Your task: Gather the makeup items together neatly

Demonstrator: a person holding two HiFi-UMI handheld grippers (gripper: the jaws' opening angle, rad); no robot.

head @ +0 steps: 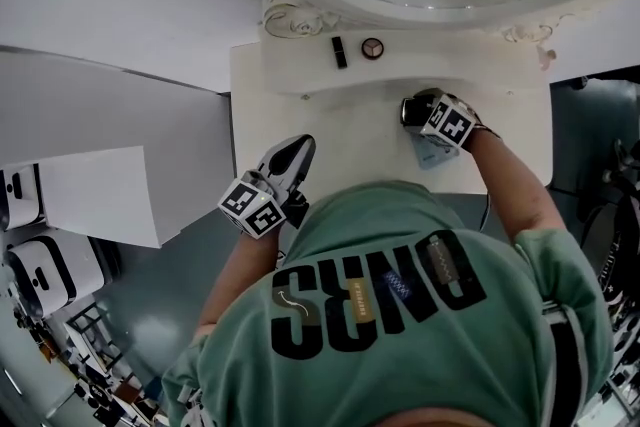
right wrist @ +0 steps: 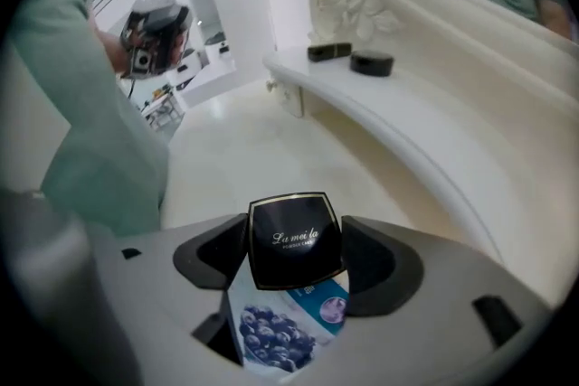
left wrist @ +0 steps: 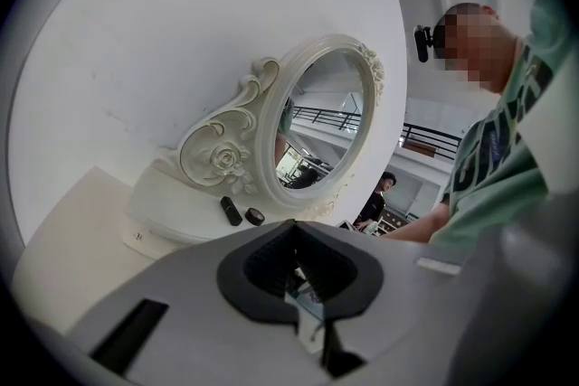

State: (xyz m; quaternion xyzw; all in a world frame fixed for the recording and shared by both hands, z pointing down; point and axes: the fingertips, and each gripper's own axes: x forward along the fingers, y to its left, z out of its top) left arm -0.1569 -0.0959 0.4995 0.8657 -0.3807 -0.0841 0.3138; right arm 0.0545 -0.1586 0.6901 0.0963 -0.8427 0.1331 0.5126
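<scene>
On the raised shelf (head: pixel 450 55) along the back of the dressing table (head: pixel 345 130), just before the mirror's frame (head: pixel 300 15), a lipstick (head: pixel 340 52) lies left of a round compact (head: pixel 373 46), near it but apart. Right of centre on the tabletop, a square compact (right wrist: pixel 296 240) lies on a sachet (right wrist: pixel 280 330), between the spread jaws of the right gripper (head: pixel 412 110). The left gripper (head: pixel 298 150) reaches over the front edge toward the left corner, well apart from these.

Black tube (left wrist: pixel 232 211) and round compact (left wrist: pixel 255 216) side by side at base of ornate mirror (left wrist: pixel 321 117)

Bright, even light; fisheye-warped edges
</scene>
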